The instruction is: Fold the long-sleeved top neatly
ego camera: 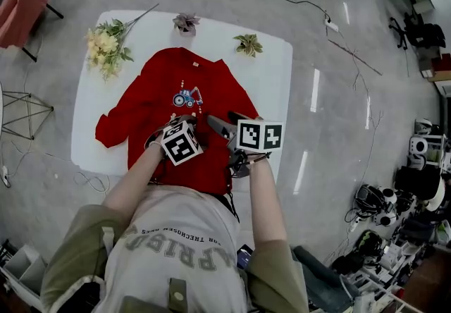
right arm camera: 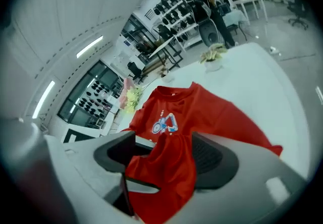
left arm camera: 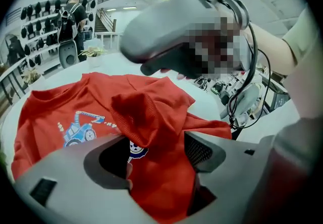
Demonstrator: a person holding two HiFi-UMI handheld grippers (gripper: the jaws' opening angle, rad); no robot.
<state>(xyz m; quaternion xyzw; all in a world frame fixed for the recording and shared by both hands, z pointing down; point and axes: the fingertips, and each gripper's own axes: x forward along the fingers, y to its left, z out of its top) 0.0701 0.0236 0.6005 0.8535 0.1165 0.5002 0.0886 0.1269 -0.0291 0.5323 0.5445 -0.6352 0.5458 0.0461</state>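
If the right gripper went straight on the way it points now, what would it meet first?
The red long-sleeved top: its cloth lies bunched between the right gripper's open jaws, directly ahead, so it would likely press into that.

Red top (ego camera: 158, 111), blue digger print (ego camera: 187, 98); white table (ego camera: 278, 72); grey floor (ego camera: 338, 128).

Grey T-shirt (ego camera: 176, 223), pale block lettering (ego camera: 184, 258), olive sleeves (ego camera: 74, 252). Left claw (left arm camera: 157, 163), right claw (right arm camera: 162, 160): grey moulded bodies, black-white marker cubes (ego camera: 259, 135), black cables (left arm camera: 254, 66).
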